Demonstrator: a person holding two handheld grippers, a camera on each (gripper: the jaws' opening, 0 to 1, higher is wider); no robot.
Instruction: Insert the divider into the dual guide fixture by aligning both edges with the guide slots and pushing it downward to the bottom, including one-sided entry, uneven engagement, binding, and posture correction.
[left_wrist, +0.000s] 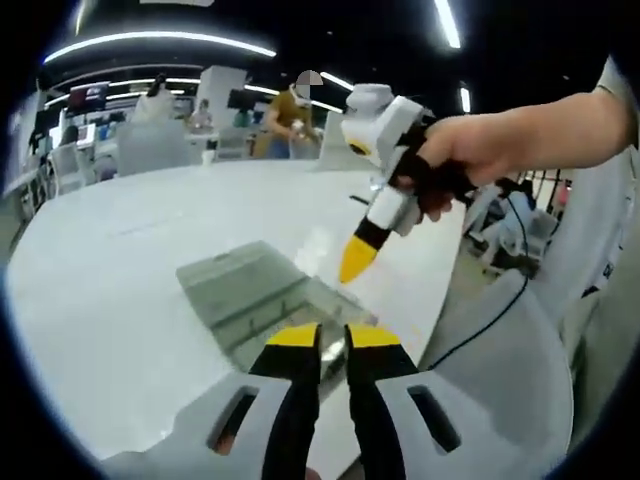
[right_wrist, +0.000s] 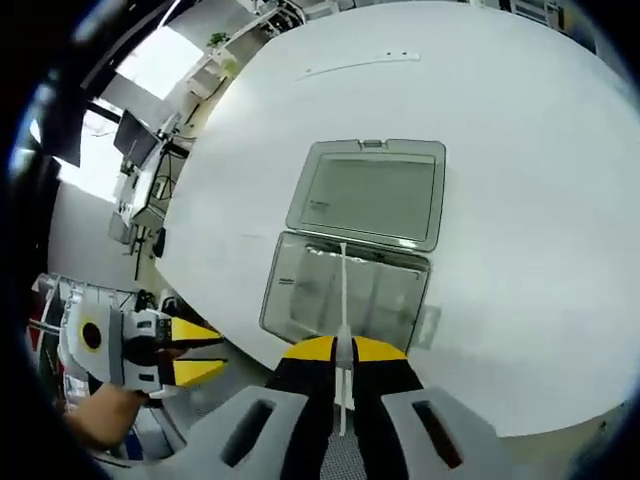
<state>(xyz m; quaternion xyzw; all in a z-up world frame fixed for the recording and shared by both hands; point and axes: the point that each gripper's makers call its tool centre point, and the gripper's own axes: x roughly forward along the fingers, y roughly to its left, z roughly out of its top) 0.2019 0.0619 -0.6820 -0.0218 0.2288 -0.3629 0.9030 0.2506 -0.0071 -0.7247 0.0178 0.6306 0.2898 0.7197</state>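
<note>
- Jaws first: the right gripper (right_wrist: 343, 349) has its yellow-tipped jaws pinched on a thin, pale, flat divider strip (right_wrist: 342, 300), seen edge-on in the right gripper view, running from between the tips out over the box.
- Over in the left gripper view, the left gripper (left_wrist: 334, 336) shows a narrow gap between its tips with nothing in them that I can make out, so it looks released.
- That box is a clear, hinged plastic compartment case (right_wrist: 345, 285), lid folded flat open, lying on the round white table (right_wrist: 520, 150) near the edge closest to the person.
- Progress, as I judge it: the divider sits over the tray half and lines up with its middle, but I cannot tell whether either edge has entered a guide slot, nor how deep it is.
- Left to do, I reckon: catch both slots evenly, square it if it binds, press it to the bottom.
- Left jaws hover just short of the case's near corner, well clear of the divider.
</note>
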